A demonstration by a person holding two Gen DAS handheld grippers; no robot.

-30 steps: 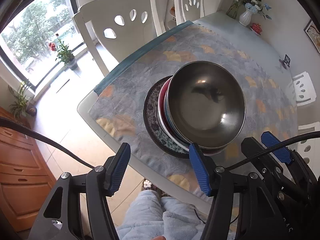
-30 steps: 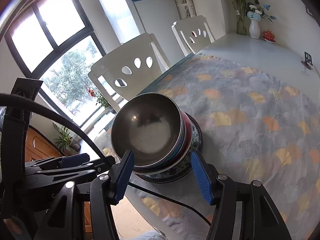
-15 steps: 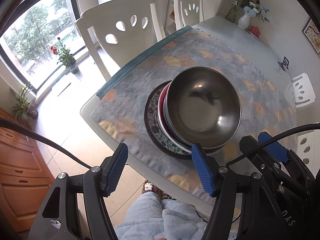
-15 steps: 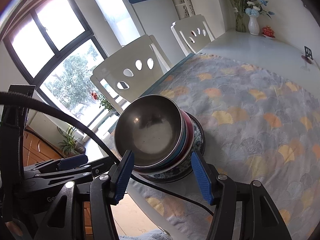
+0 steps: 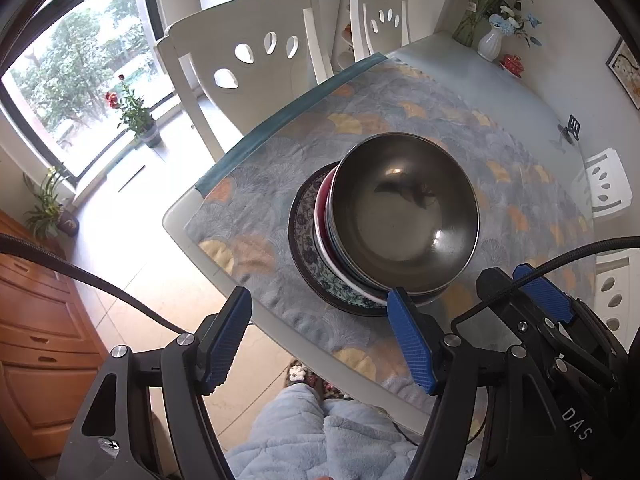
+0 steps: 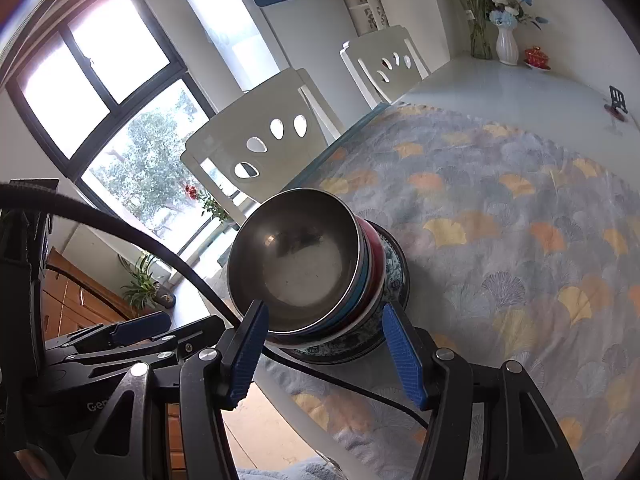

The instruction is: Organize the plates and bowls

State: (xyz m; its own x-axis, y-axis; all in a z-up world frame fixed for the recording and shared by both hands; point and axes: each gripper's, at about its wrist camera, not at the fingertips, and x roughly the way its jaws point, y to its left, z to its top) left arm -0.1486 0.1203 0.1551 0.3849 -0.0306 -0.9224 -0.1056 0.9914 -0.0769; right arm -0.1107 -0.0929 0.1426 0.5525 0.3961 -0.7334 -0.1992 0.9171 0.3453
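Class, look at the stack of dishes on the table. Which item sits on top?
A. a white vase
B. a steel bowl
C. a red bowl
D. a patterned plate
B: the steel bowl nests uppermost, with the red bowl rim showing beneath it and the patterned plate at the bottom; the vase stands apart at the far end of the table.

Home dining room. Glass-topped desk [image 5: 180,216] under a leaf-print cloth [image 6: 500,216], white cut-out-back chairs [image 5: 248,64] drawn up along it. Vase of flowers [image 6: 506,42] at the far end by the wall. Big dark-framed window [image 6: 92,92] onto trees, potted plants [image 5: 136,120] on the tiled floor, wooden drawer unit [image 5: 36,344] alongside.
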